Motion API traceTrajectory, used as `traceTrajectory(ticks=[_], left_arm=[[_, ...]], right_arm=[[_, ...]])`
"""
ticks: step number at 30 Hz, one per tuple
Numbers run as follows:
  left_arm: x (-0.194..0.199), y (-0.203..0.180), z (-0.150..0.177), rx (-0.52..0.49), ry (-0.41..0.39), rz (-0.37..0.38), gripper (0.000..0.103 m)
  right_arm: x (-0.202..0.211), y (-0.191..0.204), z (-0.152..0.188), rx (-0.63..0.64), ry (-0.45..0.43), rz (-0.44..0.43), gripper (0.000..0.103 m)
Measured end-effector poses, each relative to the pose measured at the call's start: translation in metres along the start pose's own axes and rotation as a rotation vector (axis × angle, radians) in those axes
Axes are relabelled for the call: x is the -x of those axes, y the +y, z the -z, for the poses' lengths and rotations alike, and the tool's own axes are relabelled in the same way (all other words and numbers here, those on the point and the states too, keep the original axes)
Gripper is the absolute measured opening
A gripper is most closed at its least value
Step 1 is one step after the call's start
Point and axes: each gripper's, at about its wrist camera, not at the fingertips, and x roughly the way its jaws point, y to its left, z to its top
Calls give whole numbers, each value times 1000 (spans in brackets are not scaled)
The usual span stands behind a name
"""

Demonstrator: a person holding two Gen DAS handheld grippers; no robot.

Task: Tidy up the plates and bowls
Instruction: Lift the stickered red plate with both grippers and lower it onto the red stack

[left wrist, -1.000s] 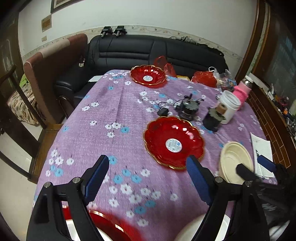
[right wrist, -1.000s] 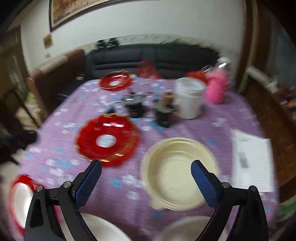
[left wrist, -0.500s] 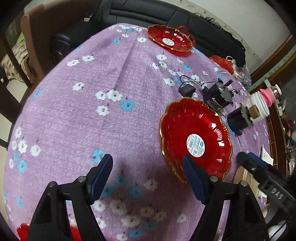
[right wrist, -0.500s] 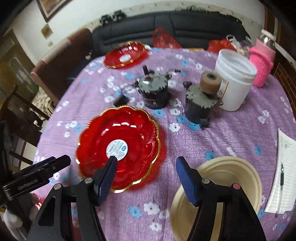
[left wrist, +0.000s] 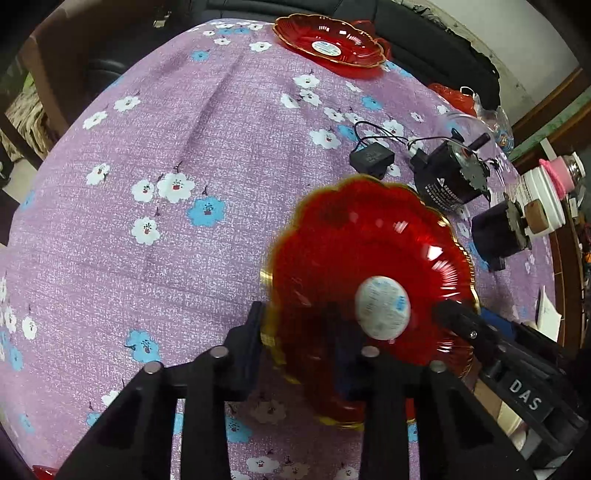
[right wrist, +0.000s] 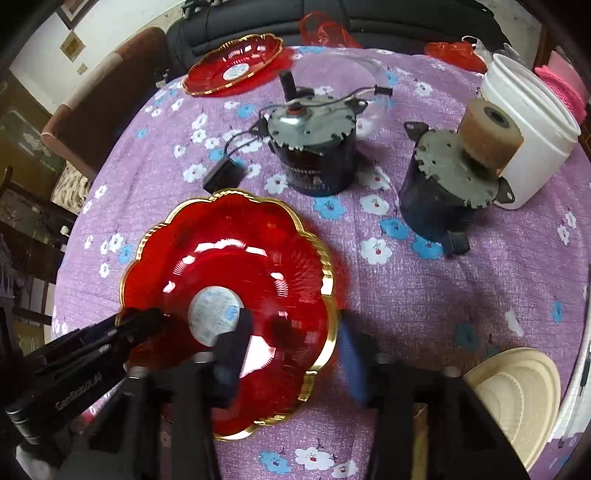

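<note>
A: L tongs [left wrist: 295,332] – state?
B: Jaws had just been closing; one finger sat outside the near-left rim of the red plate [left wrist: 369,273], the other over its inside; rim between them; looked clamped on it, tho the frame was blurred there.
A: Where was the plate?
B: On the desk [left wrist: 184,166], purple floral cloth, mid-right in the L wrist view; white round sticker in its centre; gold scalloped edge.
A: R tongs [right wrist: 295,343]?
B: Also had just been closing; one finger over the plate's inside near the sticker, the blue-padded one outside the near-right rim; rim between; gripping that edge too, as far as blur let me tell.
A: So both on the same plate?
B: Yes; L tongs on its left edge, R on its right; each showed in the other's cam.
A: Other stuff, L to R?
B: 2nd red plate [right wrist: 232,66] at the far edge of the desk by the black sofa [right wrist: 369,22]; small black adapter [right wrist: 225,177] w/ wires just behind the held plate; two motors [right wrist: 314,147] further right; white tub [right wrist: 528,129] touching the right motor; cream bowl [right wrist: 517,391] near-right, apart from the plate.
</note>
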Motion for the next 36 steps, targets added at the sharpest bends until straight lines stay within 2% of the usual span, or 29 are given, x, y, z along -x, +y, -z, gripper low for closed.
traceTrajectory(ticks=[3,7,11,17,23,36], left_arm=[[2,0,2,-4,-5,-8,26],[14,5,6,10,-15,16,21],[33,6,15,11,-46,28,21],[71,8,36,-6,-131,7,21],[105,16,62,11,-174,29,21],[173,22,121,-4,-269,25,19]], right_arm=[[3,2,3,11,-28,37,17],[17,-5,8,-21,-70,-8,13],[38,-3,17,-29,-110,-44,13],[67,8,38,-17,-155,-85,13],[99,22,65,3,-198,-124,13],[142,42,121,10,-239,-170,13]])
